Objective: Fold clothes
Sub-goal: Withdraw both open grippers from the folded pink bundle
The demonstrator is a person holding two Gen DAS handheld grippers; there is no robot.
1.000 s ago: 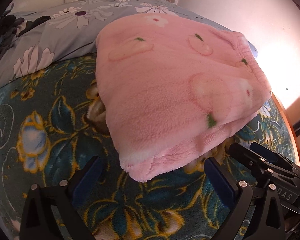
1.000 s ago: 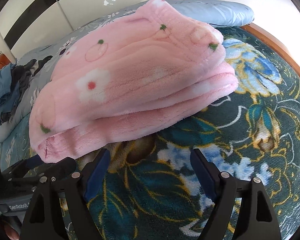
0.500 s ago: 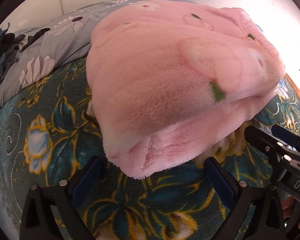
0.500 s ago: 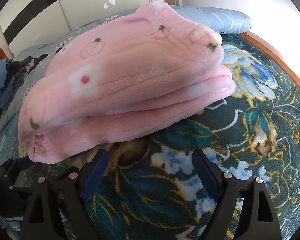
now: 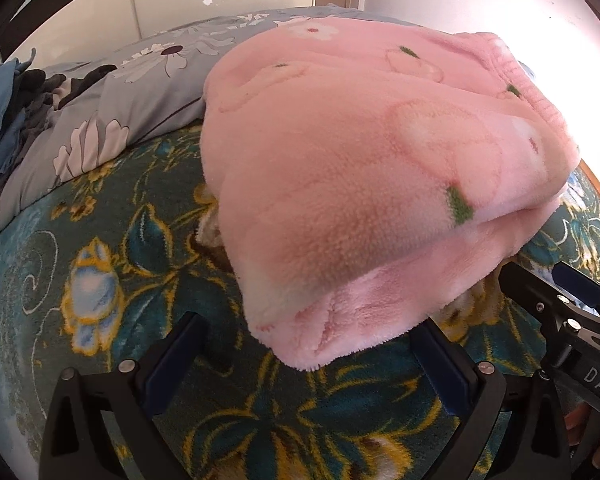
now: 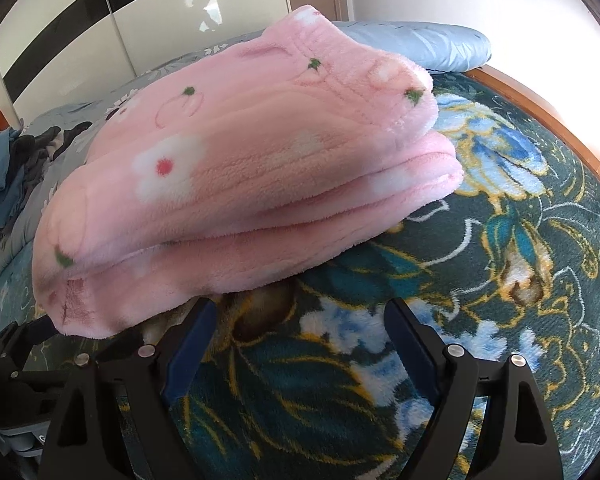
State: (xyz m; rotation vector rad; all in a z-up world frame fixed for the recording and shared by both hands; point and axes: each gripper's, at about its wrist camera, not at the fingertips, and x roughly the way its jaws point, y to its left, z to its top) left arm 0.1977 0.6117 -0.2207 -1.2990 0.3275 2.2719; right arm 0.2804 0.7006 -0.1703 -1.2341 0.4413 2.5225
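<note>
The pink fleece flower-print garment [image 5: 364, 184] lies folded in layers on the teal floral bed blanket [image 6: 380, 380], both claws [image 5: 308, 356] [image 6: 300, 340] open and empty, so only unsorted dark clothes [image 6: 12, 168] seem left.

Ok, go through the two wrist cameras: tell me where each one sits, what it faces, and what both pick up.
Left wrist: on the left gripper, looking down along its open fingers at a near corner of the folded pink fleece garment; the right gripper shows at right.
Right wrist: on the right gripper, fingers open, facing the garment's long layered edge; the left gripper shows at lower left.
Shared: the garment, the teal floral blanket, the grey floral duvet, the dark clothes pile.
</note>
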